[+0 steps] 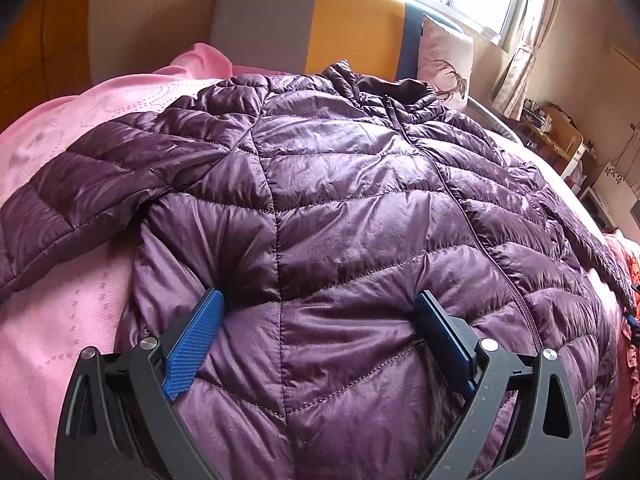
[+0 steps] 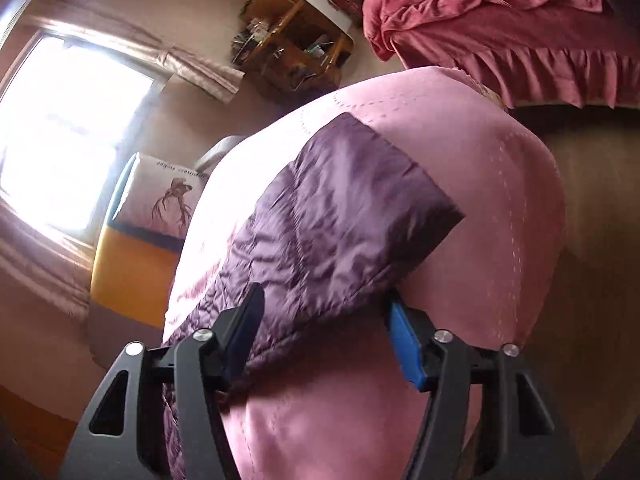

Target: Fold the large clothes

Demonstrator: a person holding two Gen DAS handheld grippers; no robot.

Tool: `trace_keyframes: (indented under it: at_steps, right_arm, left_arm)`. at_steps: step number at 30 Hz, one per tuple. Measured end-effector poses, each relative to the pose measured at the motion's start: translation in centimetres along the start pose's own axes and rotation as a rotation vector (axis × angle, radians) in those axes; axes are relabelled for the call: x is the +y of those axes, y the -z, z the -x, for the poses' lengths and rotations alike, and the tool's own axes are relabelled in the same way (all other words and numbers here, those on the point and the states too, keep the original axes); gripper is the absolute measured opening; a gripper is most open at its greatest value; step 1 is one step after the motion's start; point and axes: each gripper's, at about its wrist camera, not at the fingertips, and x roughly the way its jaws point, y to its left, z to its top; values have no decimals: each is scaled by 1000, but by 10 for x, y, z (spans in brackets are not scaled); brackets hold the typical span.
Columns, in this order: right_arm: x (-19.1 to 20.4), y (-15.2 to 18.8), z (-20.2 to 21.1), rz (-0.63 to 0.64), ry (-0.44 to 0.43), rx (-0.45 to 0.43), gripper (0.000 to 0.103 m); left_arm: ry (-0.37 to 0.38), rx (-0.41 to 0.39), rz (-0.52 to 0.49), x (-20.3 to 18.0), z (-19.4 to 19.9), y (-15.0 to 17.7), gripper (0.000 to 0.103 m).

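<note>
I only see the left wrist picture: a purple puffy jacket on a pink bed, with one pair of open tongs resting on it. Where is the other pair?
Observer: The right gripper is at the jacket sleeve, which sits between its fingers.
Visitor: Is it squeezing it?
Observer: The picture is too blurred to say. The fabric fills the gap from finger to finger.
Visitor: Where does that sleeve end?
Observer: Its cuff lies on the pink bedspread, short of the bed's edge, with brown floor beyond.
</note>
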Motion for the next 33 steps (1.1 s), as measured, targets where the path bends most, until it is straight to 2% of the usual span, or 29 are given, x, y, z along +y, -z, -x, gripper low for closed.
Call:
trace_keyframes:
  at_steps: [1,4,8,11,15,18,23,26,29,31,33]
  right_arm:
    - [3,-5,-1,15,2,5,39]
    - [31,-7,-2,120,-5,7,24]
    - [104,12,-4,346,-63,0,19]
    - [167,47,-12,533,-115,31,18]
    - [242,125,-32,771,-188,123,16]
    - [278,187,-48,891,-230,197,14]
    - [315,294,-79,1041,-281,341,14]
    - [324,340,-93,1093,-301,425,14]
    - [331,380,-104,1127,-335,507,22]
    - [335,390,-108,1124,-374,524,66]
    - [333,393,-104,1111,-413,531,71]
  left_arm:
    - [-3,1,-1,0,0,0,95]
    - [-10,4,-4,-1,-1,0,95]
    - [-8,4,-3,-2,-1,0,95]
    - [-3,1,2,-2,-1,0,95]
    - [8,-4,12,0,0,0,95]
    - [14,-7,19,2,1,0,95]
    - [27,-11,30,4,2,0,95]
    - [32,-14,37,4,3,0,95]
    - [36,-26,47,5,8,-1,92]
    - [54,-31,71,8,13,-4,91]
    - [83,-39,112,13,19,-7,91]
